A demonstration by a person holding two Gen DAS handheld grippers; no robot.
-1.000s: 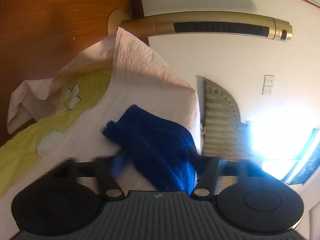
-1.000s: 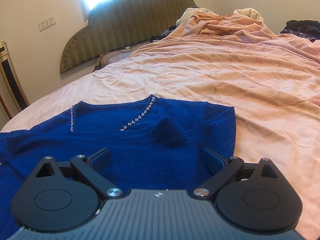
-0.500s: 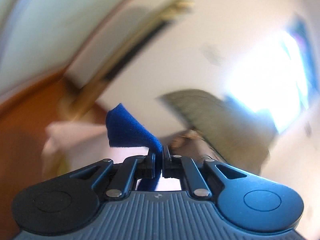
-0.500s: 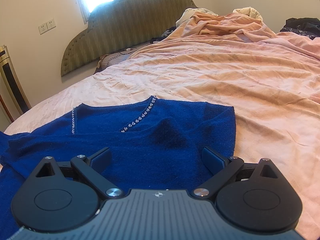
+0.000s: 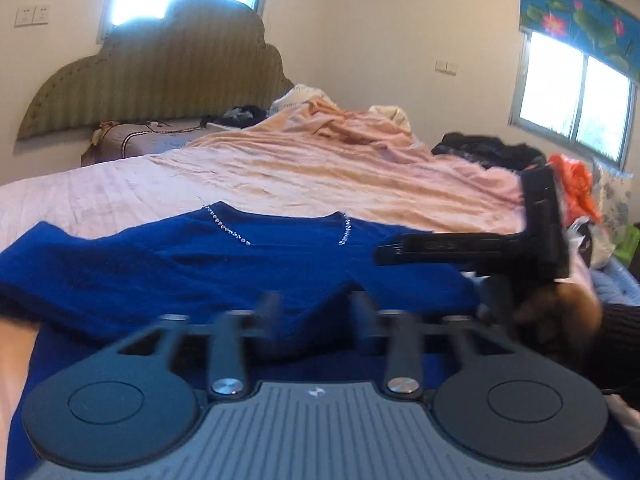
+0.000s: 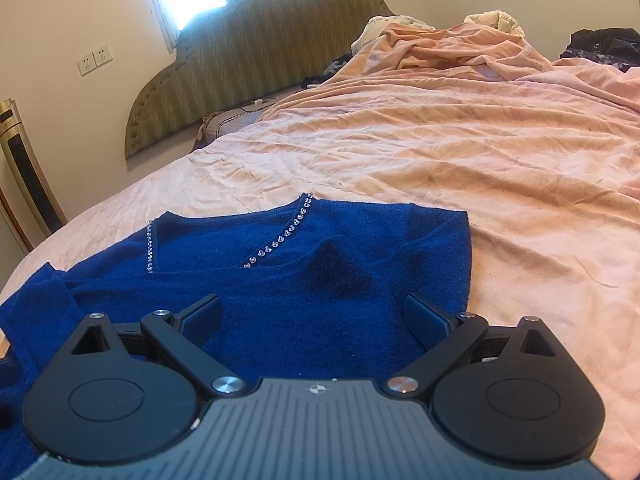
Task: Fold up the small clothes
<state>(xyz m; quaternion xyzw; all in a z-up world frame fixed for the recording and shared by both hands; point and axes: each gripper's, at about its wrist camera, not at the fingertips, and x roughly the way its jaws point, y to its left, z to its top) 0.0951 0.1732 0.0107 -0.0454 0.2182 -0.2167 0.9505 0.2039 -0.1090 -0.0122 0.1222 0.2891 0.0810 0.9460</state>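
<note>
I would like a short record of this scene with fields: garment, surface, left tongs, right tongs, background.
garment: blue sweater with a rhinestone neckline, lying spread out
surface: pink bedsheet, wrinkled
left tongs: open, blurred, low over the sweater
right tongs: open wide, over the sweater, holding nothing
background: green headboard, dark clothes at the far side of the bed

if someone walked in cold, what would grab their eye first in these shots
The deep blue knit sweater, its neckline edged with a rhinestone trim, lies spread on the wrinkled pink bedsheet just ahead of both grippers. Behind it, a scalloped olive headboard stands under a glaring window. The right gripper hovers with jaws wide open over the sweater; the left gripper is motion-blurred, jaws parted.
</note>
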